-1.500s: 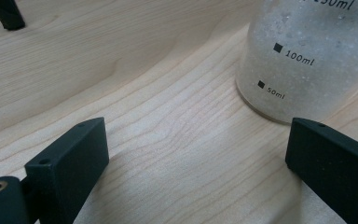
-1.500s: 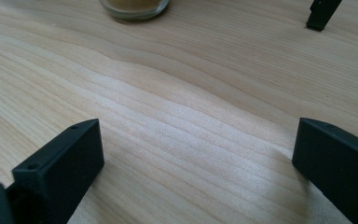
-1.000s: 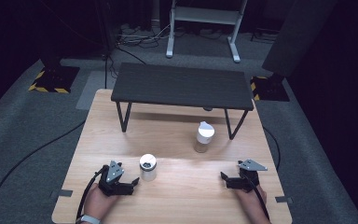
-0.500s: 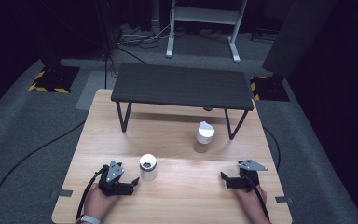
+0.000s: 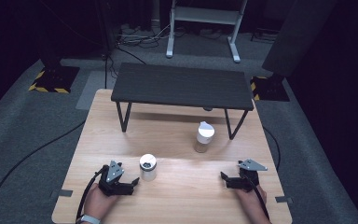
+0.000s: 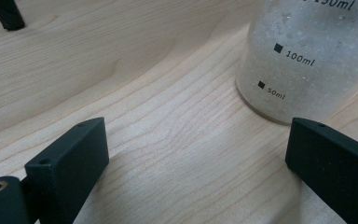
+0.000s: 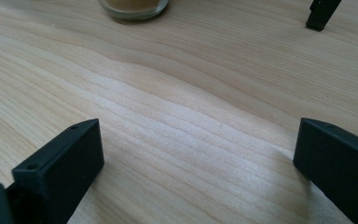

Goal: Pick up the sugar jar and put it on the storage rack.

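A clear measuring jar (image 5: 148, 167) (image 6: 303, 60) with a silver lid and white grains inside stands on the wooden table (image 5: 177, 140), printed with volume marks. My left gripper (image 5: 131, 183) (image 6: 196, 163) rests on the table just left of it, open, with nothing between its jaws. A second jar (image 5: 203, 136) (image 7: 133, 7) with a white flip cap and brownish contents stands farther back, right of centre. My right gripper (image 5: 224, 179) (image 7: 196, 163) lies near the front right, open over bare wood.
A low black bench (image 5: 182, 87) on thin legs (image 6: 7, 16) (image 7: 321, 14) spans the far half of the table. Cables (image 5: 23, 158) trail over the grey carpet at left. A white metal stand (image 5: 203, 23) is on the floor beyond.
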